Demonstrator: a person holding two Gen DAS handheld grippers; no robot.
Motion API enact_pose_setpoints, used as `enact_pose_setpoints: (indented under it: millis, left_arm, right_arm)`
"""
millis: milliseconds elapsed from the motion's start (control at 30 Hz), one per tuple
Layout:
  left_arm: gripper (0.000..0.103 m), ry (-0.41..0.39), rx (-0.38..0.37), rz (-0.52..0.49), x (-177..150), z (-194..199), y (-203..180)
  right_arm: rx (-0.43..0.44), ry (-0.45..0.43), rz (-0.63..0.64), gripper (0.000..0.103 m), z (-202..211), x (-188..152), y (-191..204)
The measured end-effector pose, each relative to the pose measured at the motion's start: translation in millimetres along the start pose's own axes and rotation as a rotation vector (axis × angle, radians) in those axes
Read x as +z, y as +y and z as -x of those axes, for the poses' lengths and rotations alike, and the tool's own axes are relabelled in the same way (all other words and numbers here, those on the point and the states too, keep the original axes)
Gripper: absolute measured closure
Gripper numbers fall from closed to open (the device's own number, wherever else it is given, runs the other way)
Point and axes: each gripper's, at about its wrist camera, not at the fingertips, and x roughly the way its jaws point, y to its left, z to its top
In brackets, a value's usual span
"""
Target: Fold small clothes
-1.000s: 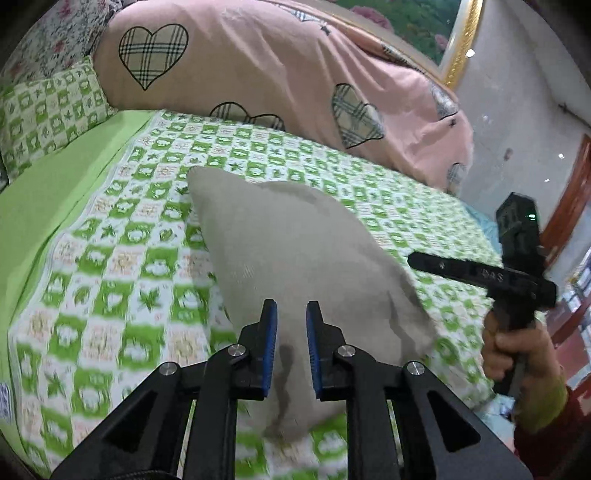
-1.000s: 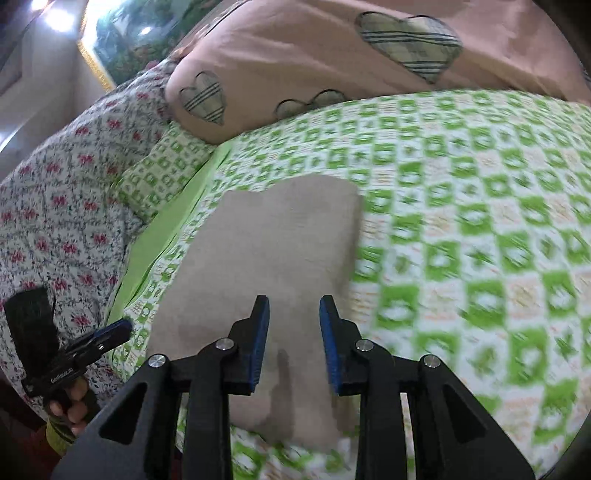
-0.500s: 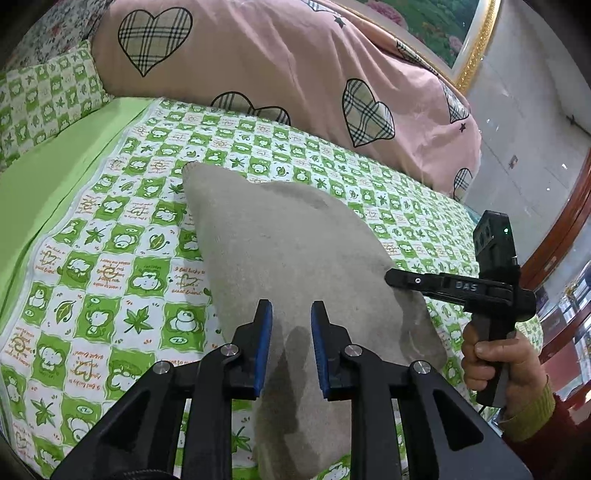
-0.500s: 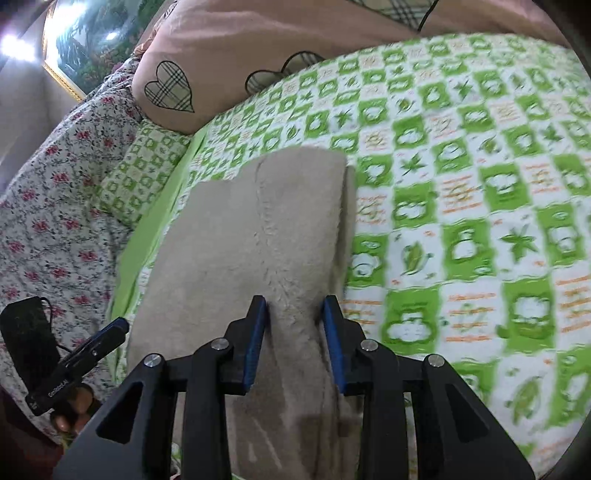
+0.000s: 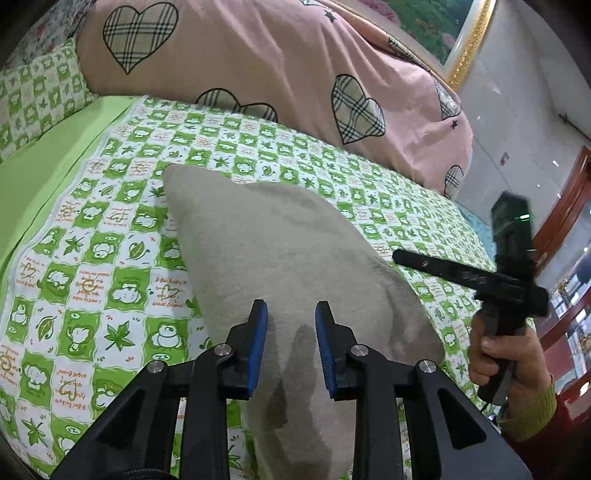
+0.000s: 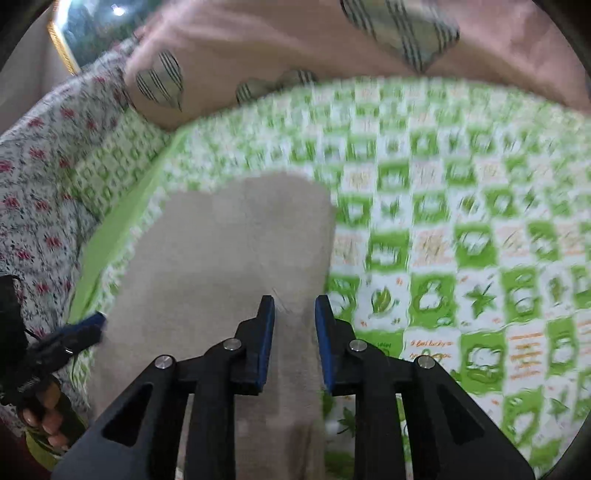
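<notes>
A grey-beige fleece garment (image 5: 280,251) lies folded and flat on the green checked bedsheet (image 5: 92,258). My left gripper (image 5: 291,310) hovers over its near end, jaws opening, the blue pads apart and pressing on nothing, their shadows falling on the cloth. My right gripper (image 6: 294,304) hangs over the garment (image 6: 221,251) near its right edge, jaws also opening, cloth below but not pinched; this view is blurred by motion. A hand (image 5: 506,354) holds the right gripper (image 5: 399,255) beside the garment's right side. The left gripper's blue tip (image 6: 88,321) shows at the garment's left.
A pink duvet with plaid hearts (image 5: 258,55) is heaped along the back of the bed. A green checked pillow (image 5: 37,96) and a floral quilt (image 6: 33,184) lie at the left. Bare bedsheet (image 6: 480,258) spreads to the right. A gold-framed picture (image 5: 443,33) hangs behind.
Both pairs of jaws have widened. The right gripper, which had the garment's edge between its pads half a second ago, has let it go and pulled back. The left gripper has shifted slightly.
</notes>
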Motion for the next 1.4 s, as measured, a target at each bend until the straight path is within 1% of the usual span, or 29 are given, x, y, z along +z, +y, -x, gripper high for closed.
enact_pose_setpoints:
  millis: [67, 100, 133, 233, 300, 333, 400, 467, 500, 567, 633, 733, 767, 833, 867, 933, 967, 1000, 1067, 1133, 1167, 1200, 1267, 1333, 1400]
  left_arm:
    - [0.076, 0.005, 0.002, -0.022, -0.5, -2.5, -3.7]
    - [0.076, 0.010, 0.007, -0.033, -1.5, -4.8, -5.4]
    - [0.076, 0.021, 0.013, -0.042, -2.7, -8.0, -6.5]
    - [0.076, 0.097, 0.071, -0.077, -14.1, -25.7, -4.0]
    - [0.076, 0.116, 0.072, -0.082, -23.0, -27.0, -1.4]
    - [0.076, 0.114, 0.079, -0.087, -25.7, -27.2, -1.6]
    - [0.076, 0.106, 0.112, -0.119, -29.5, -28.8, -7.4]
    - [0.076, 0.099, 0.147, -0.158, -32.5, -30.8, -13.6]
    - [0.076, 0.097, 0.151, -0.164, -33.3, -30.8, -14.6]
    - [0.076, 0.091, 0.143, -0.156, -32.9, -29.4, -12.5]
    - [0.076, 0.078, 0.128, -0.138, -32.8, -24.3, -10.1]
    - [0.076, 0.052, 0.111, -0.095, -32.3, -9.1, -8.8]
    - [0.077, 0.043, 0.104, -0.084, -32.7, -1.6, -8.7]
    - [0.077, 0.031, 0.097, -0.077, -37.0, 11.3, -10.3]
    - [0.078, 0.028, 0.085, -0.070, -40.5, 18.8, -11.1]
    - [0.079, 0.028, 0.037, -0.037, -47.4, 30.1, -10.8]
    - [0.079, 0.029, 0.010, -0.022, -52.4, 35.1, -11.6]
    - [0.079, 0.035, 0.003, -0.021, -56.7, 37.0, -13.6]
    - [0.079, 0.055, 0.034, -0.049, -68.0, 34.9, -19.4]
    - [0.079, 0.086, 0.062, -0.062, -77.9, 26.6, -19.6]
    - [0.079, 0.104, 0.076, -0.060, -82.6, 22.2, -18.9]
    - [0.079, 0.121, 0.088, -0.062, -86.0, 17.5, -18.1]
    - [0.079, 0.127, 0.114, -0.072, -93.9, 13.6, -18.1]
    - [0.079, 0.120, 0.130, -0.081, -95.1, 12.7, -20.9]
    - [0.079, 0.117, 0.137, -0.082, -94.7, 12.3, -21.3]
  right_arm:
    - [0.042, -0.016, 0.018, 0.079, 4.3, -0.1, 9.6]
    - [0.073, 0.005, 0.023, 0.079, -0.2, -0.7, 13.6]
    - [0.083, 0.018, 0.024, 0.079, -4.5, -1.7, 14.1]
    - [0.049, 0.081, 0.011, 0.079, -26.6, -11.3, 7.7]
    - [0.073, 0.119, -0.027, 0.079, -40.9, -21.6, -3.0]
    - [0.073, 0.115, -0.023, 0.082, -44.6, -26.3, -5.6]
    - [0.073, 0.091, 0.002, 0.083, -47.7, -32.5, -8.3]
    - [0.085, 0.089, -0.026, 0.084, -48.8, -33.3, -12.6]
    - [0.083, 0.092, -0.025, 0.084, -49.0, -32.7, -12.6]
    - [0.080, 0.093, -0.012, 0.085, -48.9, -33.0, -11.6]
    - [0.090, 0.091, -0.027, 0.085, -46.1, -31.8, -12.5]
    - [0.079, 0.074, -0.029, 0.084, -31.8, -34.5, -10.5]
    - [0.076, 0.069, -0.028, 0.082, -26.3, -36.2, -10.4]
    - [0.070, 0.061, -0.025, 0.081, -12.1, -41.1, -7.4]
    - [0.069, 0.056, -0.020, 0.081, -7.4, -43.0, -6.4]
    - [0.073, 0.044, -0.015, 0.081, 6.3, -50.2, -3.7]
    - [0.088, 0.044, -0.013, 0.081, 13.3, -55.4, -2.3]
    - [0.099, 0.047, -0.008, 0.081, 16.8, -59.7, -1.0]
    - [0.107, 0.062, 0.010, 0.081, 21.8, -71.9, 2.4]
    - [0.080, 0.090, 0.029, 0.081, 20.9, -86.7, 1.6]
    - [0.040, 0.107, 0.042, 0.081, 17.8, -95.2, -2.5]
    - [0.019, 0.114, 0.045, 0.081, 16.0, -100.2, -6.1]
    - [-0.001, 0.098, 0.026, 0.081, 17.6, -107.9, -16.6]
    - [0.000, 0.092, -0.014, 0.081, 19.2, -108.3, -25.8]
    - [-0.052, 0.096, -0.032, 0.073, 19.0, -108.4, -30.5]
